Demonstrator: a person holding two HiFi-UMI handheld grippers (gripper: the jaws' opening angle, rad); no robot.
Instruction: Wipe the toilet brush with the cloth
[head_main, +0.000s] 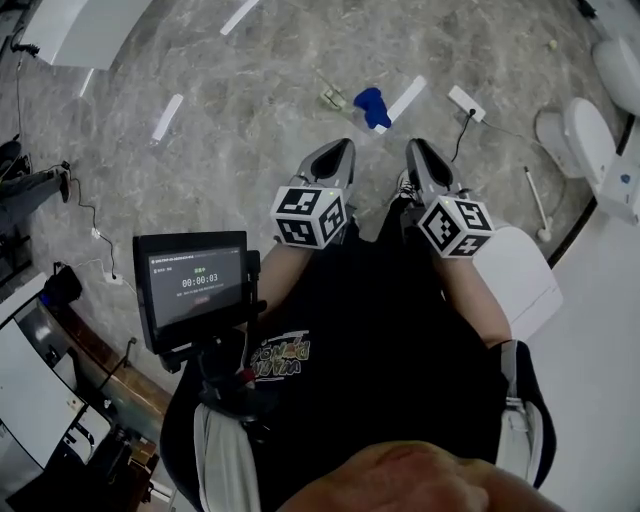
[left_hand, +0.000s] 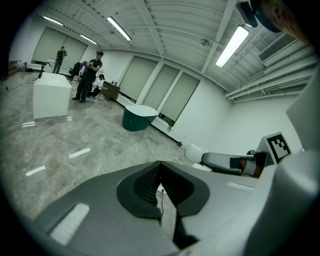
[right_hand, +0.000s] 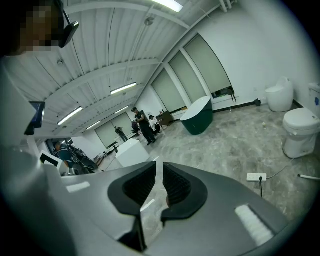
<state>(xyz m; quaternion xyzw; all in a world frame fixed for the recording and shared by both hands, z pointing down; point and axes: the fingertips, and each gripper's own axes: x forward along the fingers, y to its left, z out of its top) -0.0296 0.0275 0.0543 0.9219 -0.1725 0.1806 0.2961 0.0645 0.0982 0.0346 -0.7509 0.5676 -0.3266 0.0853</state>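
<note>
Left gripper (head_main: 338, 152): jaws closed, empty. Right gripper (head_main: 416, 152): jaws slightly parted, empty; nothing fetched yet. Blue cloth (head_main: 372, 107): floor (head_main: 250, 110), well apart from toilet (head_main: 588, 135). Toilet brush (head_main: 537, 203): beside toilet.

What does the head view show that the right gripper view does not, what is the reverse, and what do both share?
Only the head view shows the blue cloth lying on the floor. Only the right gripper view shows the dark green tub and the people standing far off. Both show the white toilet, the power strip and the right gripper, its jaws slightly apart with nothing between them.
</note>
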